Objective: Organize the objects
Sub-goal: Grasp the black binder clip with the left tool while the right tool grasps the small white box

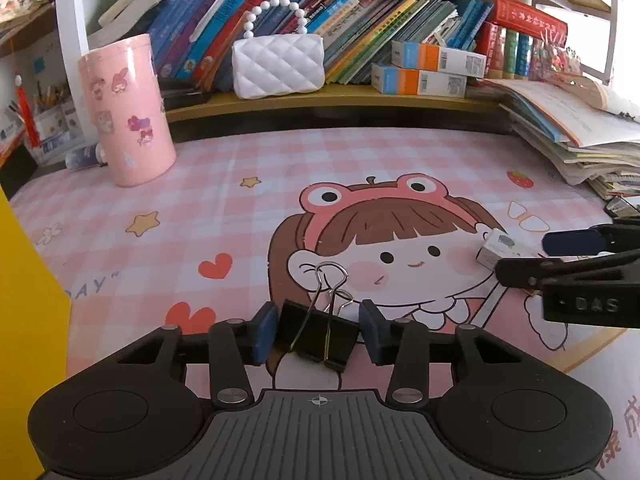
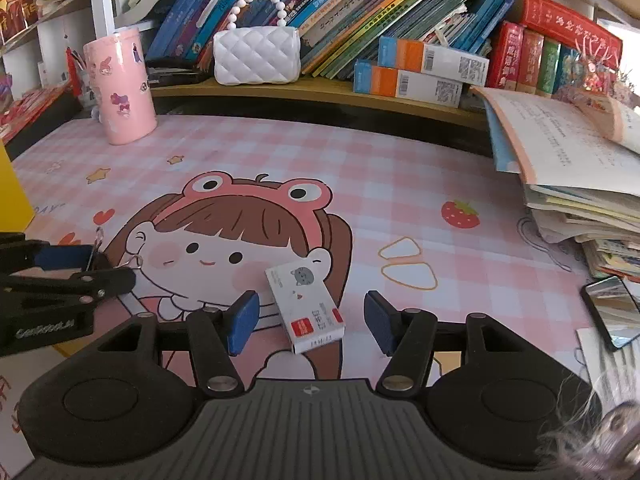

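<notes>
a black binder clip (image 1: pixel 316 334) lies on the pink checked desk mat (image 1: pixel 360 152), over the lower part of the cartoon girl printed there, its wire handles folded up and pointing away from the camera. the left gripper (image 1: pixel 318 332) straddles it, one blue pad (image 1: pixel 264 332) against the clip's left side and the other just at its right side, so the tongs look pinched on the clip, though a thin gap on the right cannot be ruled out. a little to the right on the same mat lies a small white card box (image 2: pixel 306 306) with a grey cat drawing and a red label, set at a slant. the right gripper (image 2: pixel 310 320) sits around it with its tongs spread: both blue pads stand clear of the box's sides. each gripper shows at the edge of the other's view. farther back on the mat's left stands a pink cylinder container (image 1: pixel 126 110) with cartoon stickers. behind, on a low wooden shelf (image 1: pixel 340 98), a white quilted purse (image 1: pixel 278 64) with a bead handle rests before leaning books (image 1: pixel 360 16), beside two stacked orange-and-blue cartons (image 1: pixel 428 68). a pile of open workbooks (image 2: pixel 580 184) crowds the mat's right edge.
</notes>
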`<state>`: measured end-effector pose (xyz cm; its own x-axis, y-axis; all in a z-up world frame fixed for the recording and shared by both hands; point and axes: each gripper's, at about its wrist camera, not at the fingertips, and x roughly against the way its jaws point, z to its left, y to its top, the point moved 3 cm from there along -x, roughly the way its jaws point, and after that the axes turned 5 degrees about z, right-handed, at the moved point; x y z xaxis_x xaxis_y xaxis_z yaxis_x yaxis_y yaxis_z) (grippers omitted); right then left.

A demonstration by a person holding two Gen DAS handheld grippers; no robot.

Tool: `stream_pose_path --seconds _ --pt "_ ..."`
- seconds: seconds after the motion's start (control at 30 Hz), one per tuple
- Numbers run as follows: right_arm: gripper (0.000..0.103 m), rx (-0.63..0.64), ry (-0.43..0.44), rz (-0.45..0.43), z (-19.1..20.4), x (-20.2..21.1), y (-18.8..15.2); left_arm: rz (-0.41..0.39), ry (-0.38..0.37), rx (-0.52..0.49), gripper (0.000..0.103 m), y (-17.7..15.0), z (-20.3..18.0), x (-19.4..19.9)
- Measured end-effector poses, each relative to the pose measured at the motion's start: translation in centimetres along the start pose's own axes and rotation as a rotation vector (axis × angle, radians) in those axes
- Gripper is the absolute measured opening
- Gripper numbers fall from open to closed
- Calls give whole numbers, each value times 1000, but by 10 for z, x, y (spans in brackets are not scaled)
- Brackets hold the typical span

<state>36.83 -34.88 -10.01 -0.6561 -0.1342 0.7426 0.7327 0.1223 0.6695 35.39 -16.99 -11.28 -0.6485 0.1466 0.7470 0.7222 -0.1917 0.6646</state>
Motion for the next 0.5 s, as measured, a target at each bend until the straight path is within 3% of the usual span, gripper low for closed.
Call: stream_pose_path --seconds 0.1,0.2,0.23,0.5 --pt "49 -6 5 17 -2 -8 1 12 -2 20 42 0 1 3" --pt "30 2 15 15 -1 -10 1 8 -11 38 42 -3 3 10" --pt "28 12 11 17 0 -9 2 6 -14 46 42 -3 3 13" --pt "28 -74 3 8 3 17 -6 -32 -69 73 42 -9 0 49"
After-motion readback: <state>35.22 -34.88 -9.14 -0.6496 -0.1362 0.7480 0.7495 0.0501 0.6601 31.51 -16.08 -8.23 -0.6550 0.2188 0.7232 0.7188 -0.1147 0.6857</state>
